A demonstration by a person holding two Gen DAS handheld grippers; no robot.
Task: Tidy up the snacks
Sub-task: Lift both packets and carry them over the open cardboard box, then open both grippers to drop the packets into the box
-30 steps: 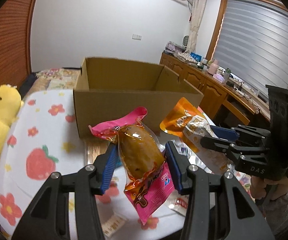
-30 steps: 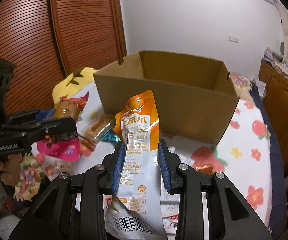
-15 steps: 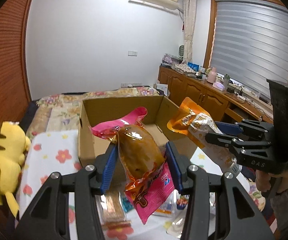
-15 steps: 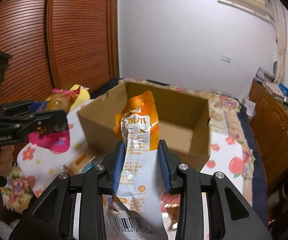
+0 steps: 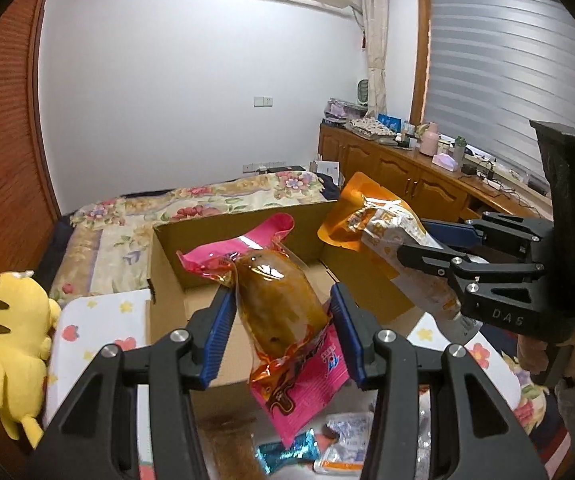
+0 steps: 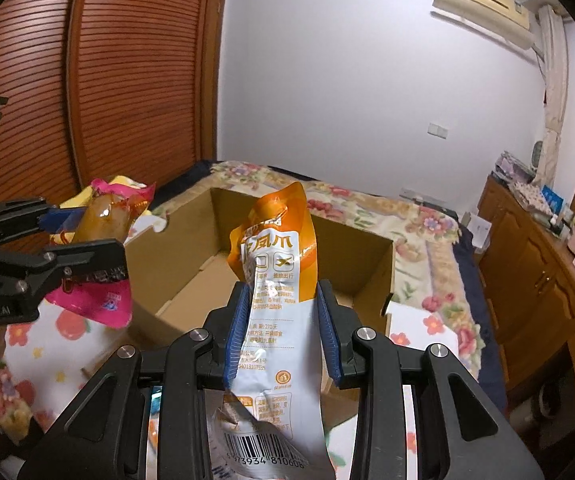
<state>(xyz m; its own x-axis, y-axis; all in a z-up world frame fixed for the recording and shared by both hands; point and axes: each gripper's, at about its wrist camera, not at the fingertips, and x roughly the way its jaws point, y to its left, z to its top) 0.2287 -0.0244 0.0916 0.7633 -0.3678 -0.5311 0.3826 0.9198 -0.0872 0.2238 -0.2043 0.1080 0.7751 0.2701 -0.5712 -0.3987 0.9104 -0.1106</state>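
My left gripper [image 5: 281, 304] is shut on a pink snack packet [image 5: 279, 304] with a brown piece inside, held above the near edge of an open cardboard box [image 5: 167, 264]. My right gripper [image 6: 281, 300] is shut on an orange and white snack packet [image 6: 277, 280], held above the box [image 6: 371, 268]. The right gripper [image 5: 427, 248] with the orange packet [image 5: 379, 220] shows at the right of the left wrist view. The left gripper [image 6: 87, 236] with the pink packet [image 6: 95, 300] shows at the left of the right wrist view. The box looks empty inside.
Several loose snack packets [image 5: 327, 444] lie on the flowered cloth [image 5: 99, 320] in front of the box. A yellow plush toy [image 5: 11, 344] sits left of the box. A wooden cabinet [image 6: 535, 280] stands at the right. A bed with a floral quilt [image 6: 367, 208] lies behind the box.
Both grippers have risen and moved forward with their packets, from in front of the box wall to above the box opening. The box interior has come into view.
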